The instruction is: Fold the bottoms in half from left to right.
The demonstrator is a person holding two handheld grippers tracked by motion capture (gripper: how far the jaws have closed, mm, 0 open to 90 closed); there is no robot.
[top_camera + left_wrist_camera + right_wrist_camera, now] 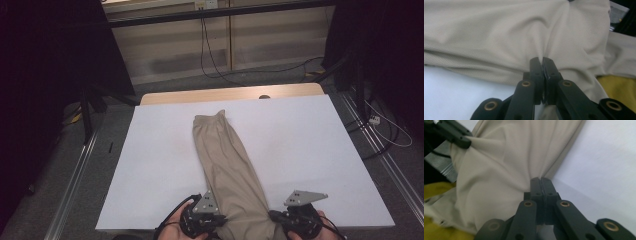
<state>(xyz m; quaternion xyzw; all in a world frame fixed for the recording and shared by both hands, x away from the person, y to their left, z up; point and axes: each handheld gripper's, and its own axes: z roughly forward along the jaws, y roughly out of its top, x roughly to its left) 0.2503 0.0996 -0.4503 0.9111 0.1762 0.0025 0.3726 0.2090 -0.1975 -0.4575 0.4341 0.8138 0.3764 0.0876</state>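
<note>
Cloth (227, 165), beige and folded into a long strip, runs up the middle of the white table (310, 150) in the high view, its near end hanging over the edge between my left gripper (222, 219) and my right gripper (272, 215). My left gripper view adds the fine weave and creases fanning from my jaws, pinched tight on a fold, and a yellow patch (616, 90) beside it. My right gripper view shows those jaws clamped on the cloth's other edge, folds gathering there.
</note>
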